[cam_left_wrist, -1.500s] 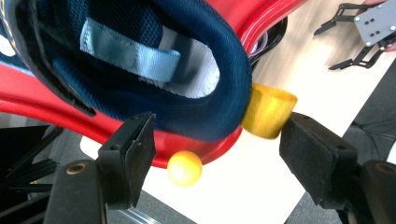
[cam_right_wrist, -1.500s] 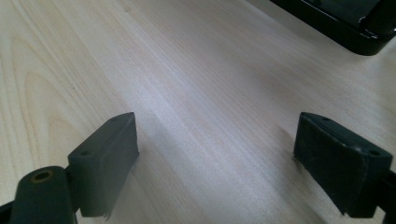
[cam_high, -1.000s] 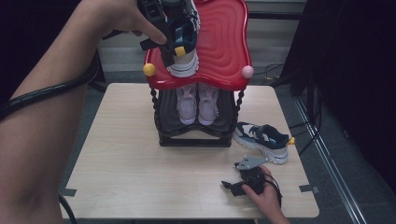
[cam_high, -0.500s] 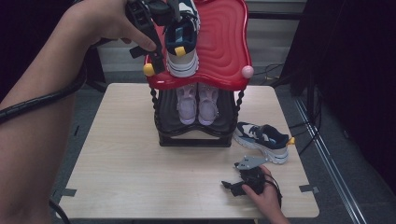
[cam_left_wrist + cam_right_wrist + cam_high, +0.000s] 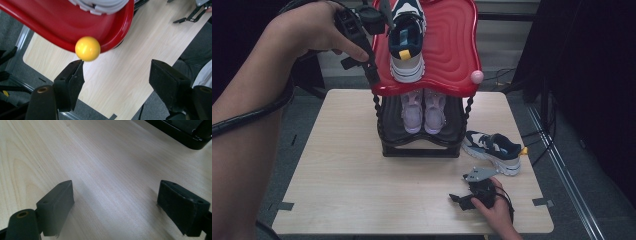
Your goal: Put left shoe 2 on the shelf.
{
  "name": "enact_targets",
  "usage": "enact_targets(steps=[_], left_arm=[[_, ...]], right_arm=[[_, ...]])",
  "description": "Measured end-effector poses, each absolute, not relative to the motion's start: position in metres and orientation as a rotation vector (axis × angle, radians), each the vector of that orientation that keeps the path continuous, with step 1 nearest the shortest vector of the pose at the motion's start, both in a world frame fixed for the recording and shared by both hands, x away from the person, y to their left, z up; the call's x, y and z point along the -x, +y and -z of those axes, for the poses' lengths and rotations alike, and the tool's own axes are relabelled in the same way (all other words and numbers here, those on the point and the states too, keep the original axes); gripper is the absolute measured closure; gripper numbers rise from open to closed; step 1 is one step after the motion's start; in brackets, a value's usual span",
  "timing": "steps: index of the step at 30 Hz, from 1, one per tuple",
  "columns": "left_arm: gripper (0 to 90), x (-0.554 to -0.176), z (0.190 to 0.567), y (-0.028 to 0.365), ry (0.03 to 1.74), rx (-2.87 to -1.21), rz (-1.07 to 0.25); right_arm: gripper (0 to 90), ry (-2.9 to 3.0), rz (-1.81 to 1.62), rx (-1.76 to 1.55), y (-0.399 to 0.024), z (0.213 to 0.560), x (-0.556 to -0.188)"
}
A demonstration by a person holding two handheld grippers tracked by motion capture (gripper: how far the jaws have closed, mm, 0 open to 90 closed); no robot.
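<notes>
Navy-and-white sneaker (image 5: pixel 406 42) sits on the red top shelf (image 5: pixel 452 45) of the shoe rack, above the lilac pair (image 5: pixel 423 110). Your left gripper (image 5: pixel 362 37) hangs just beside it, jaws apart, near the yellow ball (image 5: pixel 87 48). Your right gripper (image 5: pixel 474 192) rests low over the bench (image 5: pixel 342 175), jaws apart, near a second sneaker (image 5: pixel 493 150).

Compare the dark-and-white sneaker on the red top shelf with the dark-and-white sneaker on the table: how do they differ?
The sneaker on the red shelf sits high, heel toward the camera; the sneaker on the table lies low beside the rack's base, side-on. Both share dark uppers, white soles and a yellow tab.
</notes>
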State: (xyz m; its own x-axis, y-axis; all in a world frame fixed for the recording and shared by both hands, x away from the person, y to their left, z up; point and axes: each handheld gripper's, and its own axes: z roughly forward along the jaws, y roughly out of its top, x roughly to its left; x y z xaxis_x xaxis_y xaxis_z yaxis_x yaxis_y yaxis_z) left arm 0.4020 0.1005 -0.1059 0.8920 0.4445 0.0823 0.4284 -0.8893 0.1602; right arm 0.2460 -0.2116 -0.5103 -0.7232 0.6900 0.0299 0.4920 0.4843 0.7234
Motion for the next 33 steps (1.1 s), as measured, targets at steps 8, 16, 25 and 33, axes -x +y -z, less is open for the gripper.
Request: enact_targets(steps=[8,16,25,33], left_arm=[[27.5,-0.399,0.113,0.113,0.701,-2.917,-0.152],[27.5,-0.396,0.125,0.129,0.734,-2.907,-0.133],[27.5,-0.395,0.141,0.137,0.753,-2.904,-0.103],[27.8,-0.394,0.151,0.145,0.749,-2.905,-0.094]], right_arm=[[13.1,2.468,-1.073,-1.008,-0.211,0.510,-0.246],[13.1,2.468,-1.072,-1.010,-0.211,0.510,-0.246],[13.1,2.469,-1.070,-1.008,-0.212,0.510,-0.246],[13.1,2.469,-1.069,-1.010,-0.212,0.510,-0.246]])
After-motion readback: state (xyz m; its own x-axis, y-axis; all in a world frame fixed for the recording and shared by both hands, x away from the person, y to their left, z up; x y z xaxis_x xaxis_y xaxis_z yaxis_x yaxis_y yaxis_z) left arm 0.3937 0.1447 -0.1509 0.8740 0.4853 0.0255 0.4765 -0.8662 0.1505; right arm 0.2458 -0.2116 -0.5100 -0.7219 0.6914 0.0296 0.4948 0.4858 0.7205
